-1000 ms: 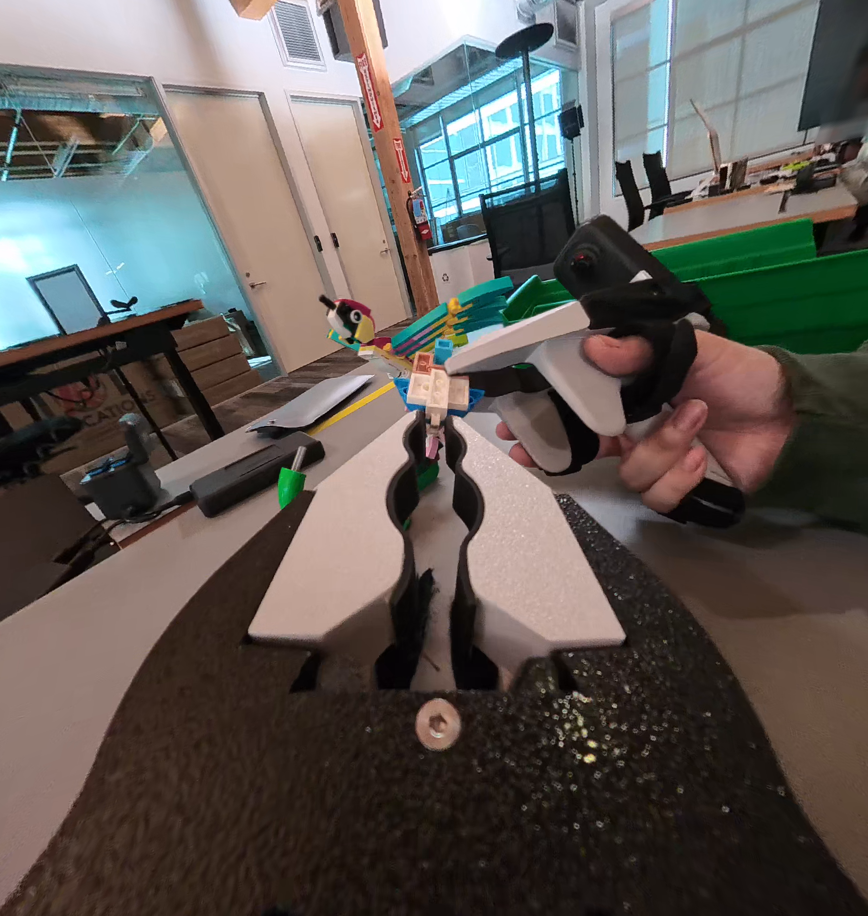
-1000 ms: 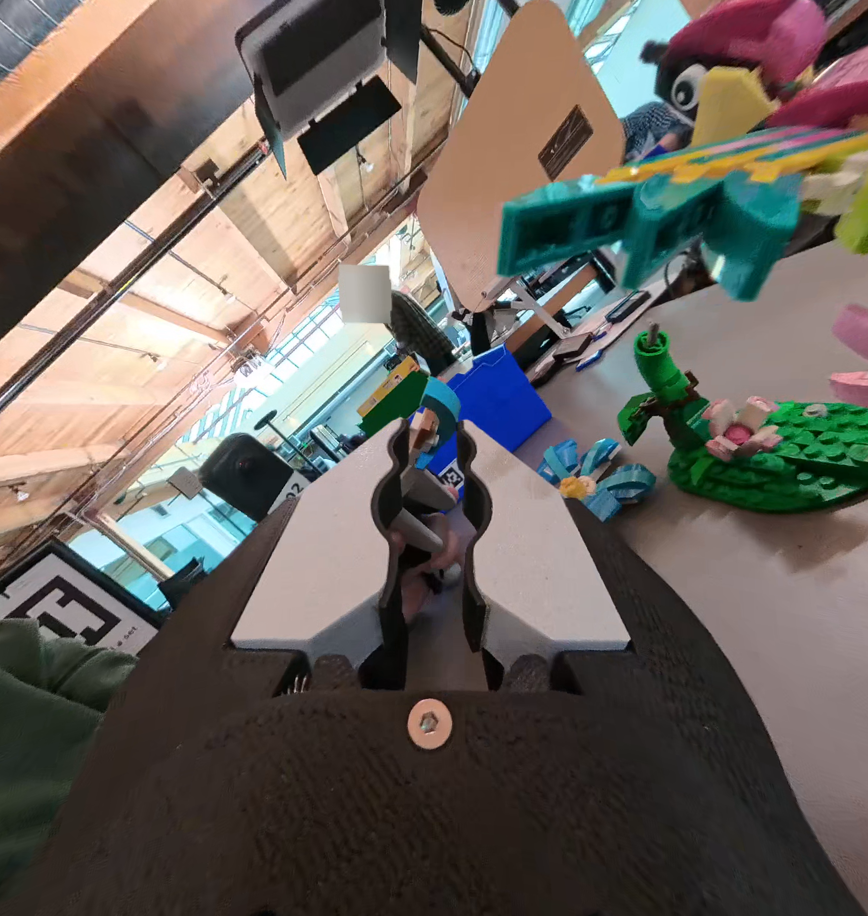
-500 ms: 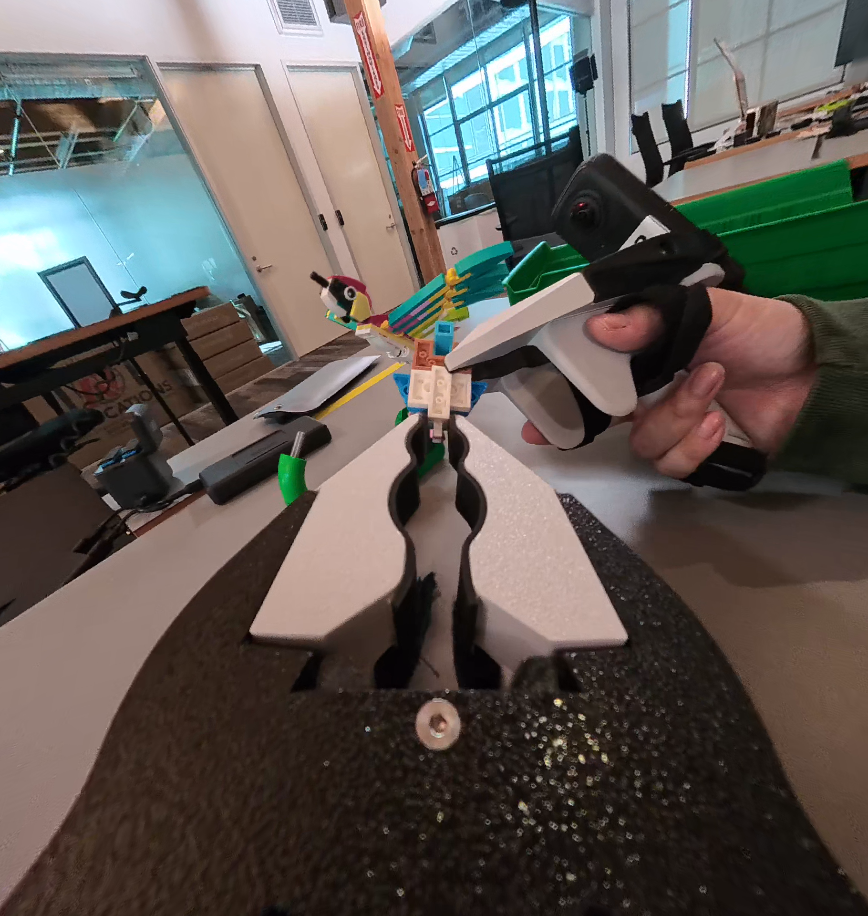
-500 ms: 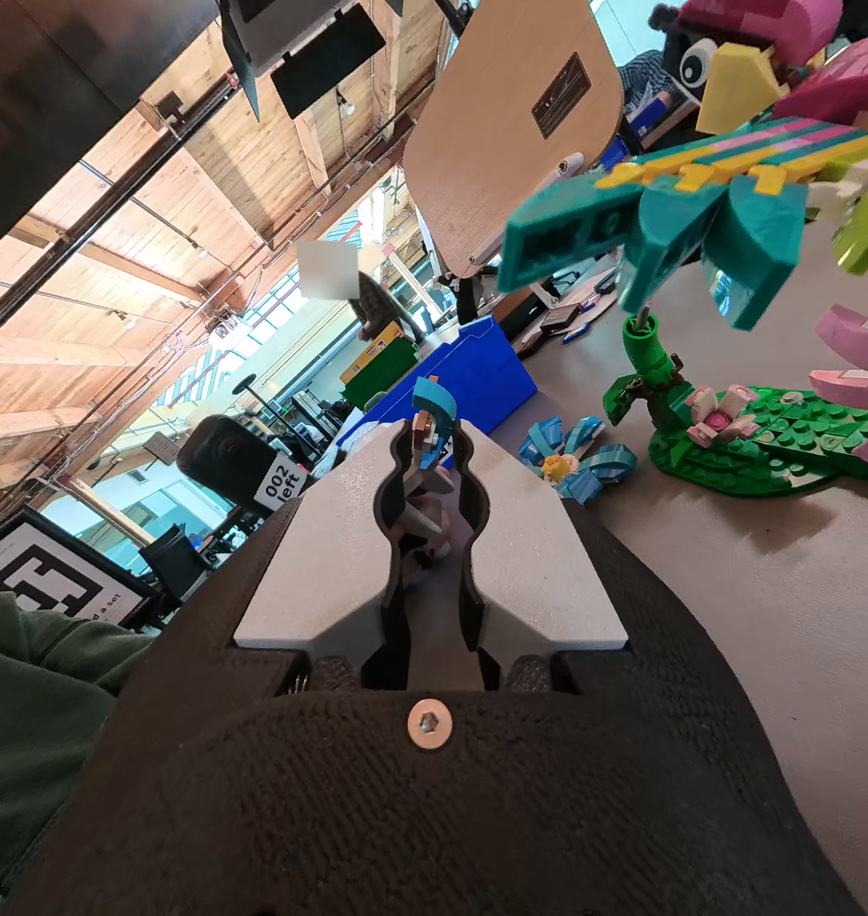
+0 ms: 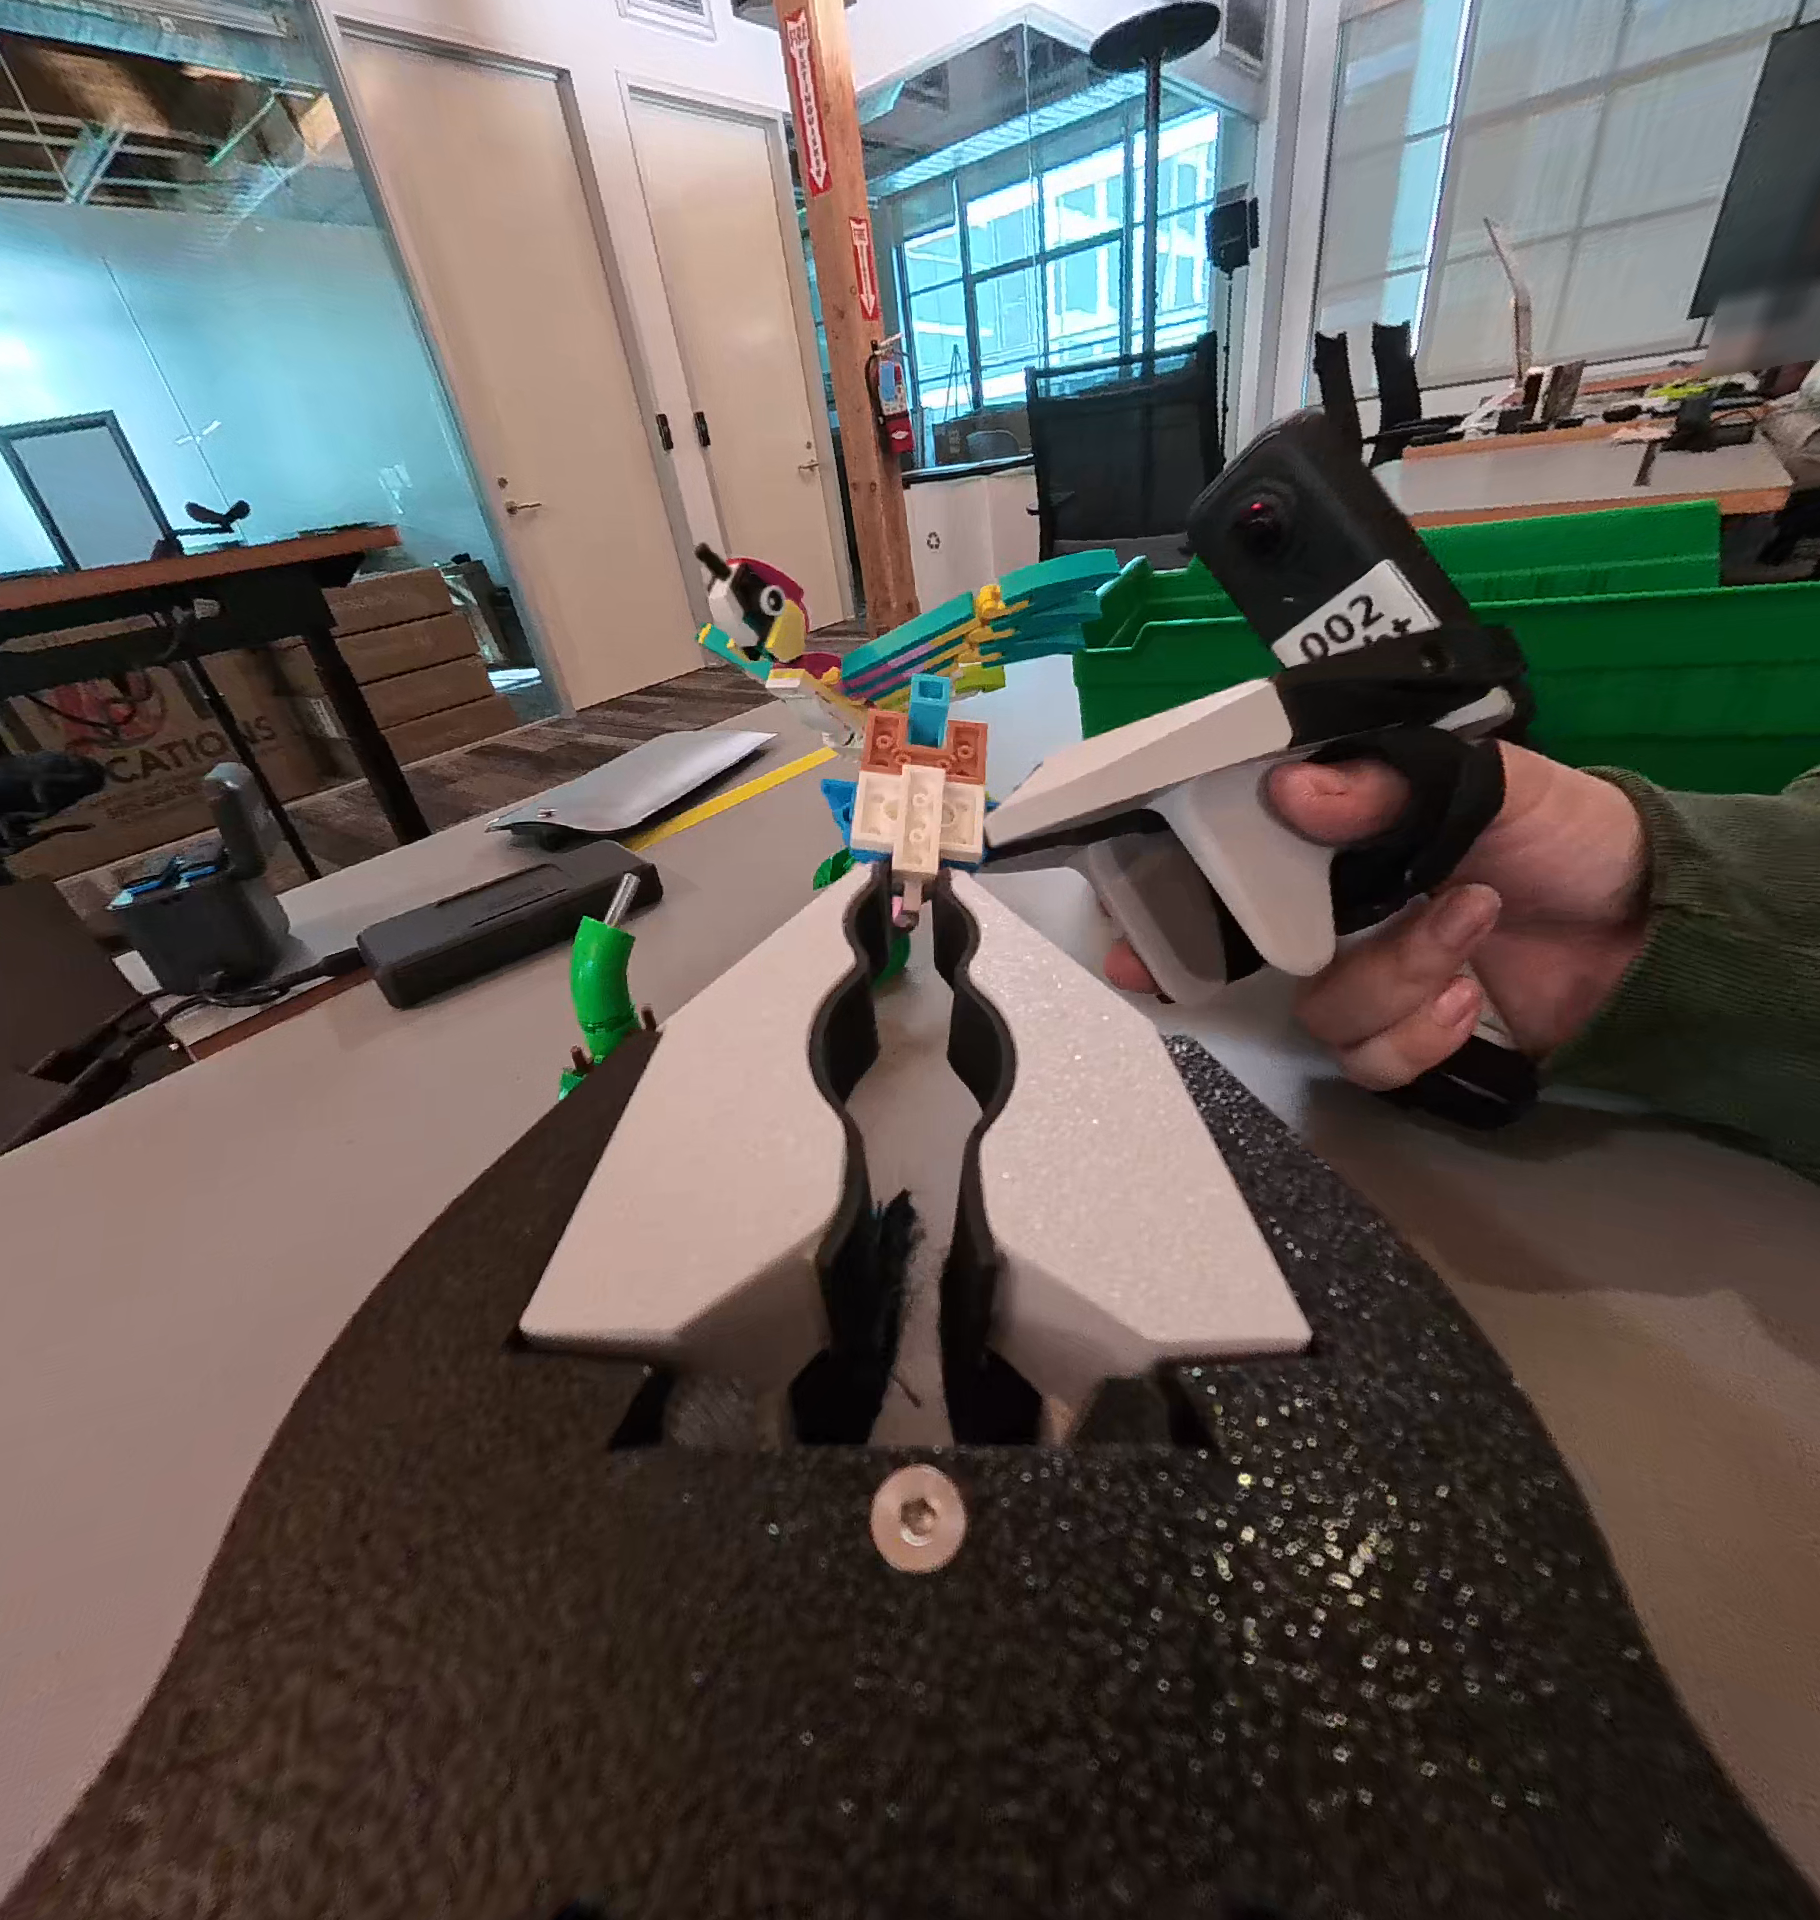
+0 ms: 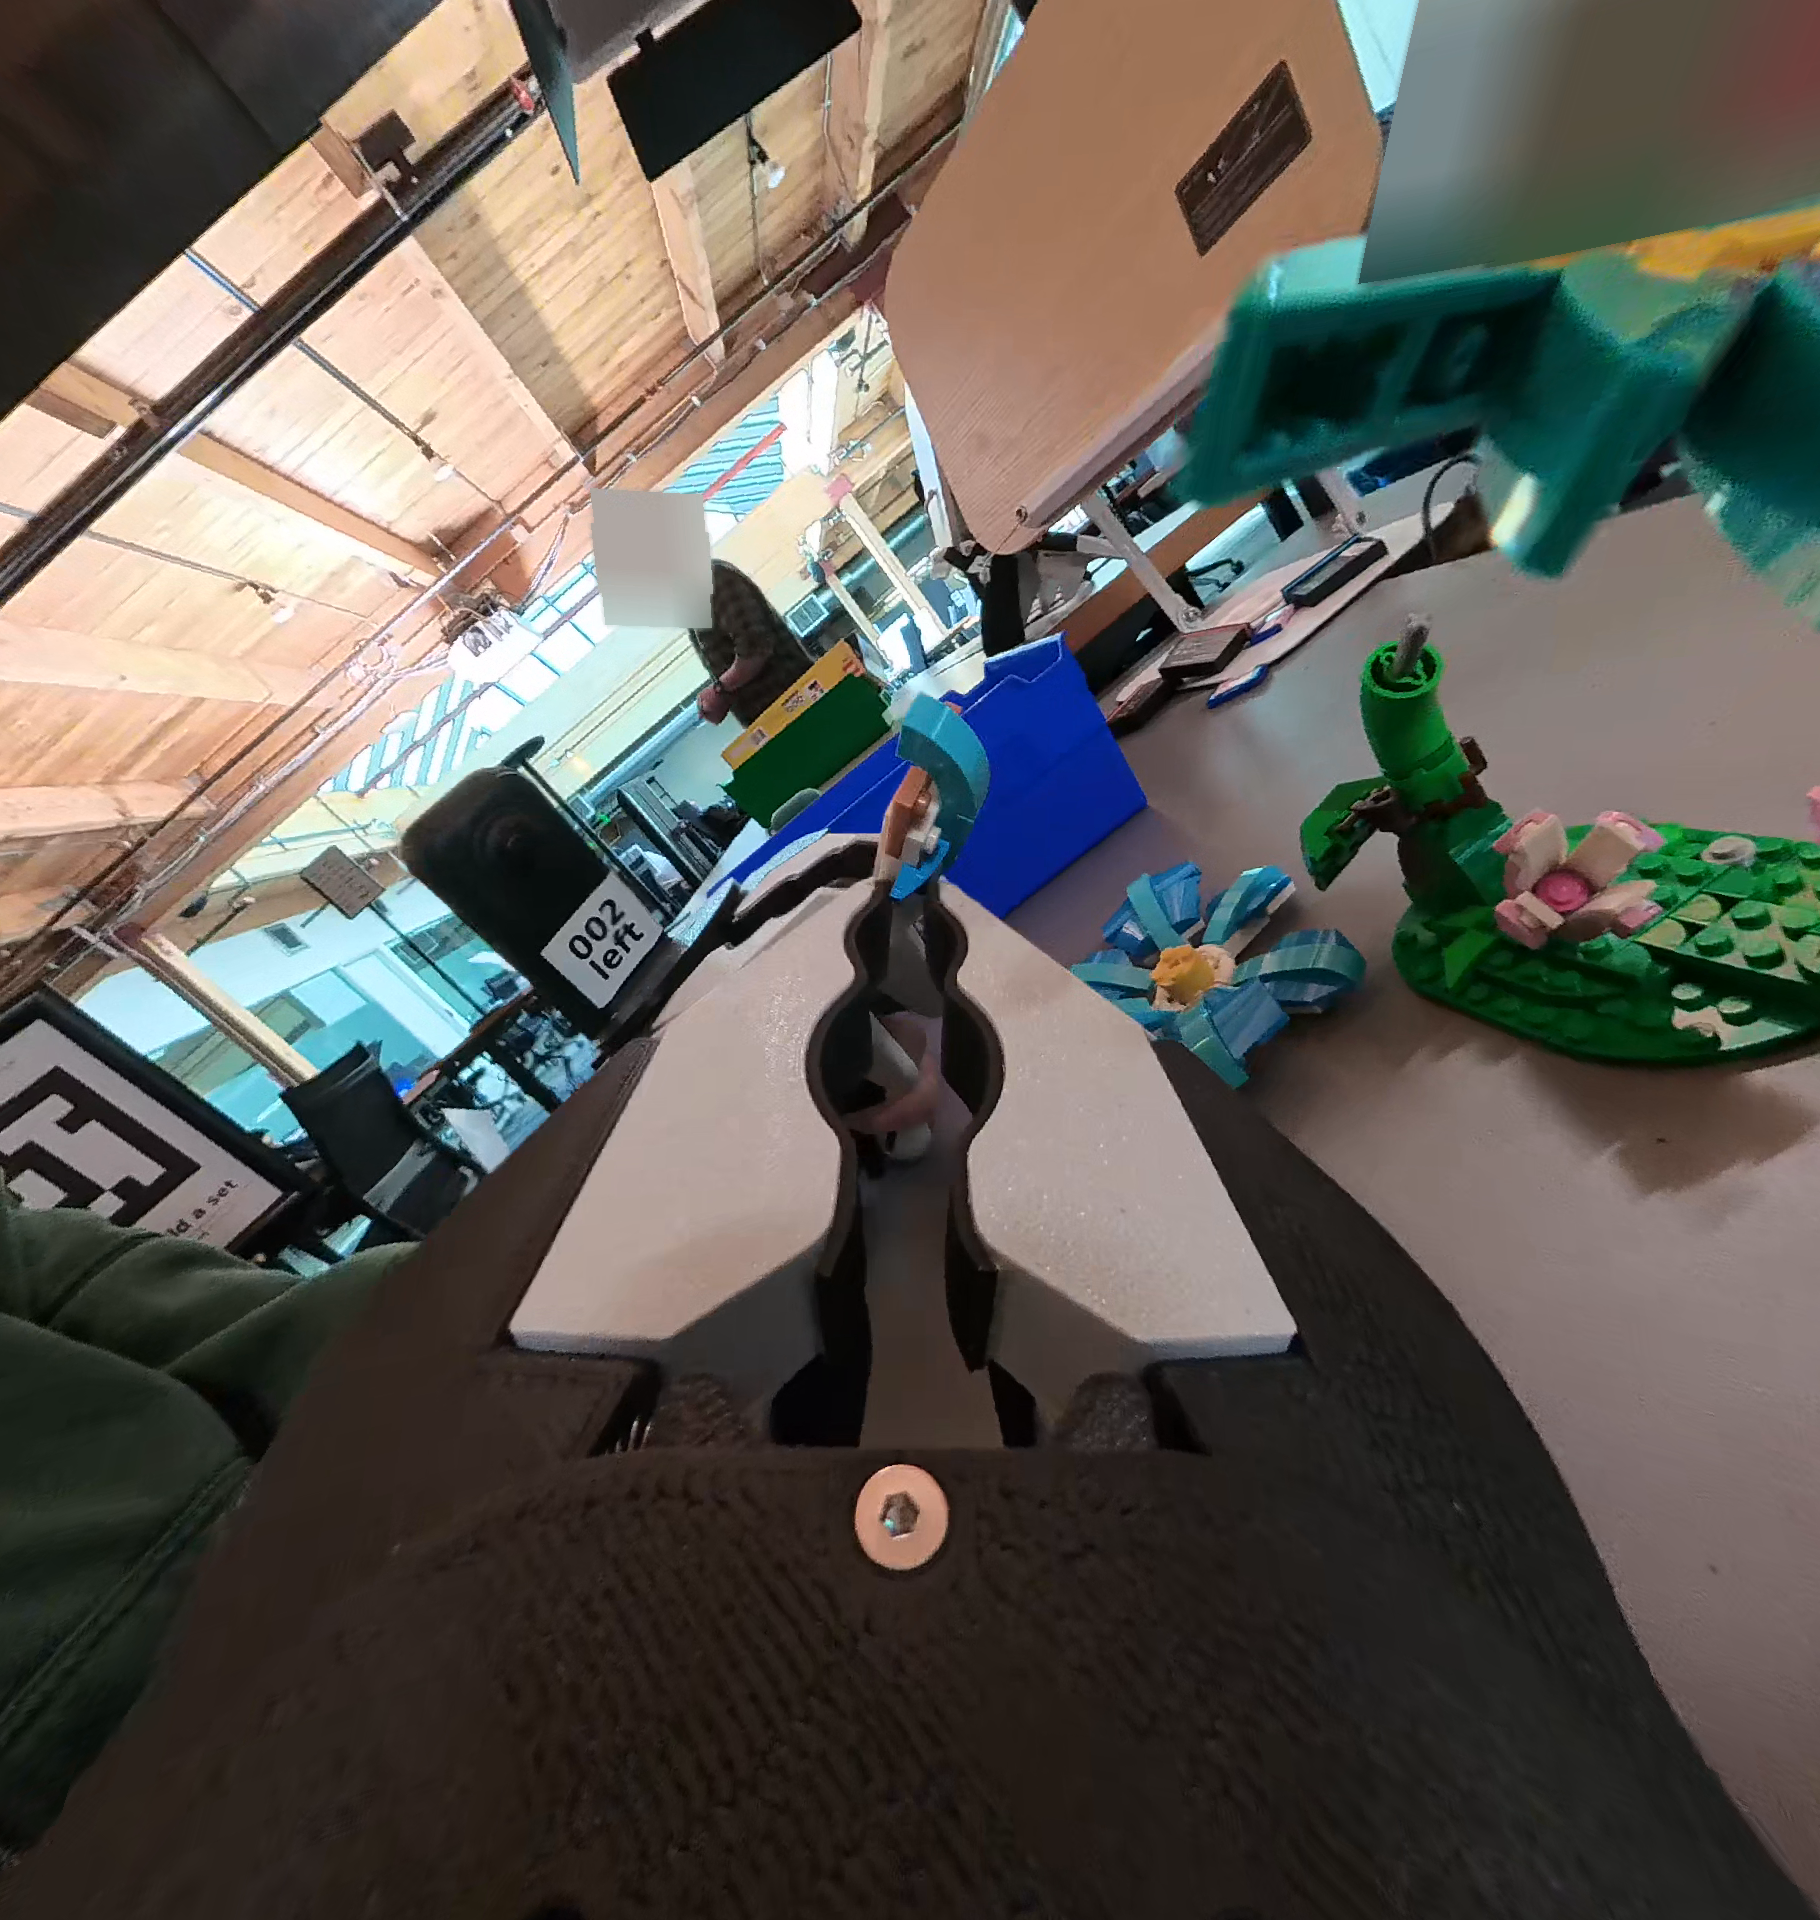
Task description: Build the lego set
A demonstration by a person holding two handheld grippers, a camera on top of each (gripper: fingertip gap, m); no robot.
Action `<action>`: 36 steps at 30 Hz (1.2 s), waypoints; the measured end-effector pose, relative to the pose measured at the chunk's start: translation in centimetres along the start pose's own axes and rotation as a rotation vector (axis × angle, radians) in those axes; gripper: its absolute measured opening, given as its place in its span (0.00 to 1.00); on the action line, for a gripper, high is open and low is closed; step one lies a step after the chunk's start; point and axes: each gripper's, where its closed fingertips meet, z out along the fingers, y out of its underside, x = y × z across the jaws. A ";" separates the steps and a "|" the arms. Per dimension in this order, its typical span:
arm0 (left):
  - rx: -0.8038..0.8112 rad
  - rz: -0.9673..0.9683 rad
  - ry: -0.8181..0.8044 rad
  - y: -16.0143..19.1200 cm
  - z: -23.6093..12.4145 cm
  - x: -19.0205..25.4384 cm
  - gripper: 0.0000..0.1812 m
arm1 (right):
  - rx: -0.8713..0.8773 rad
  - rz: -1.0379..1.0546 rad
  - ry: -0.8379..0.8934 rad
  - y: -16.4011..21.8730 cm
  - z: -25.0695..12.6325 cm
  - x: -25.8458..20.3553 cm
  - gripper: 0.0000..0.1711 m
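White, tan and blue bricks make up the small brick assembly (image 5: 918, 792) pinched between both tools above the grey table (image 5: 262, 1164). The left gripper (image 5: 911, 896) is closed on the thin peg at its lower end, apparently steadying it. The right gripper (image 5: 999, 831) comes in from the right side, its tips clamped on the assembly's edge; in the right wrist view the curved blue piece (image 6: 937, 774) sticks out just past its own tips (image 6: 906, 894). Holding from two sides probably lets one tool brace while the other works on a brick.

Beyond the tips stands a colourful brick parrot (image 5: 885, 644). Left of the left gripper rises a green stem (image 5: 599, 982); ahead-right of the right gripper lie a blue brick flower (image 6: 1212, 971) and a green leafy base (image 6: 1654, 956).

Each gripper's camera carries a white sticker (image 5: 1347, 623) with printed characters. A green bin (image 5: 1633, 665) sits behind.
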 end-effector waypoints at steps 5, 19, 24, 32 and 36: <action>0.074 -0.143 0.110 -1.1 -0.6 0.6 0.02 | -0.014 -0.080 -0.067 0.1 -0.2 -1.2 0.01; 0.032 -0.290 0.464 -0.6 -1.6 4.3 0.02 | -0.187 -0.300 -0.106 2.6 -2.7 -2.5 0.00; -0.031 -0.219 0.490 0.3 -1.5 5.6 0.02 | -0.104 -0.325 0.037 0.0 -4.9 -0.2 0.00; 0.026 -0.201 0.125 0.2 -1.1 -0.4 0.02 | -0.153 -0.401 0.077 1.0 -4.5 0.1 0.00; 0.062 -0.146 -0.094 -0.1 -2.0 -3.7 0.02 | -0.166 -0.505 0.136 1.2 -4.1 0.4 0.00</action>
